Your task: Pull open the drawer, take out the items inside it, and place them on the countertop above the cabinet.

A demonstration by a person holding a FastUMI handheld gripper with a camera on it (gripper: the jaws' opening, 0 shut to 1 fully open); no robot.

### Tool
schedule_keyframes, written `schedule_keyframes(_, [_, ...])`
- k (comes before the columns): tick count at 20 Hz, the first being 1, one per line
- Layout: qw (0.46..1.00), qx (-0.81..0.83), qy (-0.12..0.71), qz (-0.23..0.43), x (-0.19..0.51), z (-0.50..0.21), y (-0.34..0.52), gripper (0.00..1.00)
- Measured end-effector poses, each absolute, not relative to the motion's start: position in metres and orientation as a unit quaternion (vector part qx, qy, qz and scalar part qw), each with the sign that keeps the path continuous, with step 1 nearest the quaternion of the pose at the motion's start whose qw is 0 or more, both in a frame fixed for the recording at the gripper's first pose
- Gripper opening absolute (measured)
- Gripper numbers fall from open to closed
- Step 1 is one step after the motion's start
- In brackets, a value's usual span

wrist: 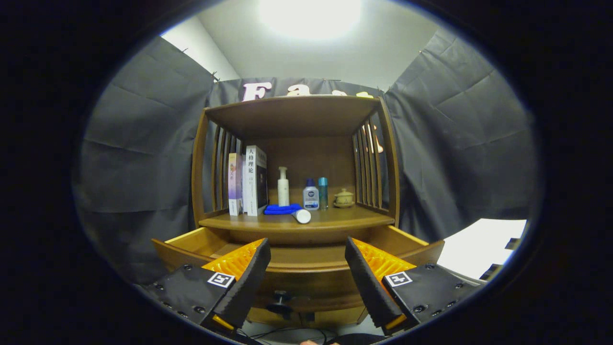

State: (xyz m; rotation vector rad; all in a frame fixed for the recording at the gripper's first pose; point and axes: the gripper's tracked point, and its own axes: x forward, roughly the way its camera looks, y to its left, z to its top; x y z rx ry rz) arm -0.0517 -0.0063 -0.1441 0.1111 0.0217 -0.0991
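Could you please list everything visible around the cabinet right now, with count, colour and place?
cabinet: one, brown wood, ahead of the fingers, against the booth wall.
drawer: one, brown wood, pulled open, just beyond the fingers; its knob sits between them.
countertop: one, brown wood, above the drawer.
books: about three, upright, white and purple, left end of the countertop.
pump bottle: one, white, beside the books.
cloth: one, blue, folded, before the pump bottle.
tube: one, white, lying beside the cloth.
clear bottle: one, blue cap, centre.
slim bottle: one, teal, next to it.
lidded cup: one, tan, right end.
gripper: one, fingers open, holding nothing.
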Motion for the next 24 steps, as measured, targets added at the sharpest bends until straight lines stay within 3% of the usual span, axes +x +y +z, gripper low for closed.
schedule_keyframes(8, [0.996,0.053,0.071,-0.021,-0.048,-0.187,0.026,0.98])
schedule_keyframes(24, [0.989,0.072,0.123,-0.043,-0.024,-0.228,0.032,0.97])
